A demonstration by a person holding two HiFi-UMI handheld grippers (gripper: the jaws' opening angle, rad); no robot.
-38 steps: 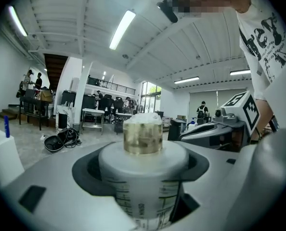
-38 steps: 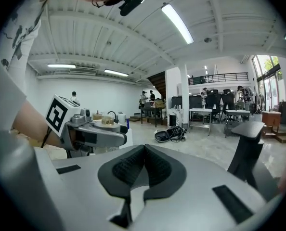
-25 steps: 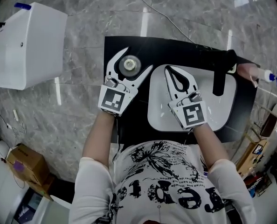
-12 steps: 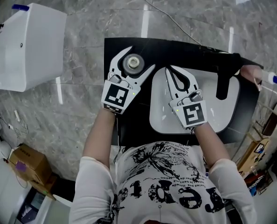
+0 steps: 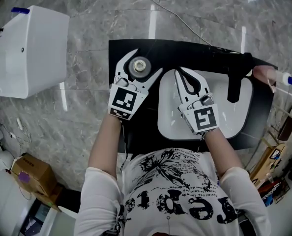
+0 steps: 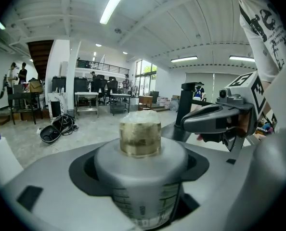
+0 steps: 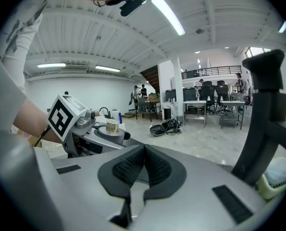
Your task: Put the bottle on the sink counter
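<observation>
Bottle [image 6: 140, 177] with a gold cap sits clamped between the left gripper's [image 5: 145, 63] jaws; the right gripper's [image 5: 179, 73] jaws are pressed together, white basin [image 5: 234, 117] beneath them.

A person in a white short-sleeved T-shirt [image 5: 171, 195] with black graphic print and lettering. Each hand carries a white two-jaw tool — left tool [image 5: 142, 63], right tool [image 5: 181, 73] — with ribbed black pads [image 7: 128, 170] and a black-and-white marker cube [image 5: 123, 101].
</observation>
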